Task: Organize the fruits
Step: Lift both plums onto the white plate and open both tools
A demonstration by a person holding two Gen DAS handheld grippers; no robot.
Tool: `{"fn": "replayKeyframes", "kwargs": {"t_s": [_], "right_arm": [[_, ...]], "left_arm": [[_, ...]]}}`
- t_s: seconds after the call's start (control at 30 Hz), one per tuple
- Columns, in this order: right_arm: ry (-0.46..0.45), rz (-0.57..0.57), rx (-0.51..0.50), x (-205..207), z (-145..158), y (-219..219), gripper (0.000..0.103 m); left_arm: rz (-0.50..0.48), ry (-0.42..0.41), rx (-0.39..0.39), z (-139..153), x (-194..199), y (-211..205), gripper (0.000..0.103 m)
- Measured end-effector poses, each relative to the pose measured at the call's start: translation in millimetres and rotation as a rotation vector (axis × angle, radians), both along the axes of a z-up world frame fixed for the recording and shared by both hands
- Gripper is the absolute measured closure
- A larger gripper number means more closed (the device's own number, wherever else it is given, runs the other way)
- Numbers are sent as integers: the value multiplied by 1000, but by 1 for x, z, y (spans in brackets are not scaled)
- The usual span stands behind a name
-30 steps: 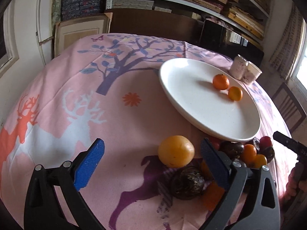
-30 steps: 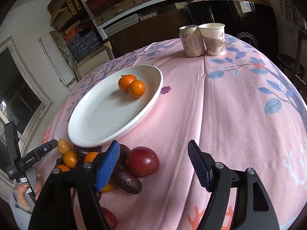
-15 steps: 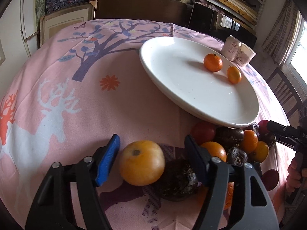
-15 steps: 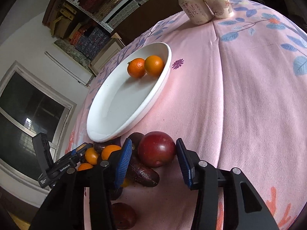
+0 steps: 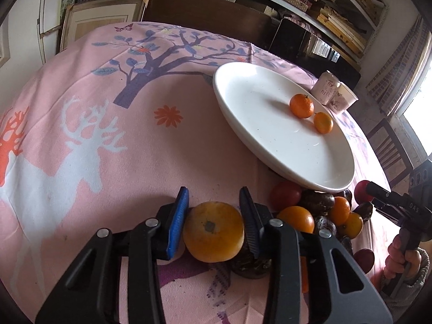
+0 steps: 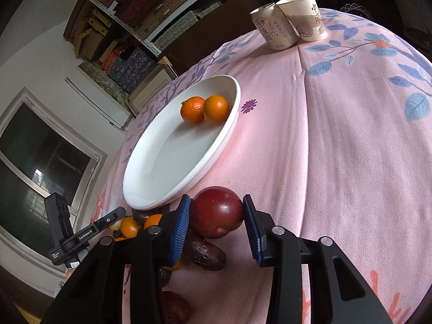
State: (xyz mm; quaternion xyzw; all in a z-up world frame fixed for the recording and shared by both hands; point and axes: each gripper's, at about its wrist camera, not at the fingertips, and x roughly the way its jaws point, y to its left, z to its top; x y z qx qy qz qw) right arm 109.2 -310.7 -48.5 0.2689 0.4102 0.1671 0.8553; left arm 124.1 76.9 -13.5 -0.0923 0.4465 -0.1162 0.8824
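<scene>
A large orange [image 5: 213, 230] sits between the blue pads of my left gripper [image 5: 214, 205], whose jaws are closing and press on both its sides. A dark red plum [image 6: 217, 216] is likewise squeezed by my right gripper [image 6: 216, 202] as its jaws close. Both fruits come from a pile of small oranges and dark fruits [image 5: 310, 216] on the pink cloth at the near rim of a white plate [image 5: 270, 135]. The plate [image 6: 167, 162] carries two mandarins [image 6: 192, 109] at its far side. A dark oblong fruit [image 6: 205, 251] lies under the plum.
A drink can [image 6: 272, 31] and a paper cup [image 6: 302, 17] stand at the table's far edge behind the plate. A wooden chair [image 5: 388, 148] stands off the right side. Shelves with boxes line the back wall. A hand [image 5: 402, 256] grips the other tool's handle.
Both grippers came down over the pile and their jaws went from wide open to pressing on fruit: the left on the large orange, the right on the red plum.
</scene>
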Motion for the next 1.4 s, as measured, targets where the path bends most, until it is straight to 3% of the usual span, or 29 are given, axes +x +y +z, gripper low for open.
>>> {"fn": "replayKeyframes", "kwargs": {"t_s": [0.3, 0.4, 0.43, 0.47, 0.53, 0.63, 0.87, 1.03, 1.1, 1.17, 1.23, 1.4], "right_arm": [[3, -1, 6, 3, -2, -3, 63], [0, 2, 5, 2, -2, -3, 63], [-1, 0, 5, 2, -2, -4, 63], [-3, -4, 6, 1, -2, -4, 63], [-11, -13, 7, 0, 0, -6, 63], [-64, -30, -29, -5, 10, -2, 63], [-164, 17, -109, 16, 51, 35, 63], [-142, 49, -159, 51, 46, 64, 62], [-141, 45, -168, 55, 42, 63, 60], [-147, 31, -147, 54, 42, 57, 48], [-154, 10, -122, 51, 44, 48, 47], [-151, -10, -119, 39, 43, 36, 47]], "left_arm": [[3, 2, 38, -4, -25, 3, 48], [0, -3, 52, -5, -26, 2, 50], [-8, -6, 47, -4, -28, 1, 60], [-20, -11, 36, -3, -31, 0, 62], [-3, -28, 67, -1, -38, 0, 62], [9, -83, 19, 12, -41, 6, 62], [-9, -149, 48, 55, 4, -26, 62], [-40, -131, 102, 46, 43, -63, 61], [-40, -120, 107, 39, 49, -67, 55], [-45, -122, 104, 35, 51, -65, 44], [-34, -133, 108, 36, 47, -60, 33], [-26, -157, 112, 41, 31, -49, 29]]}}
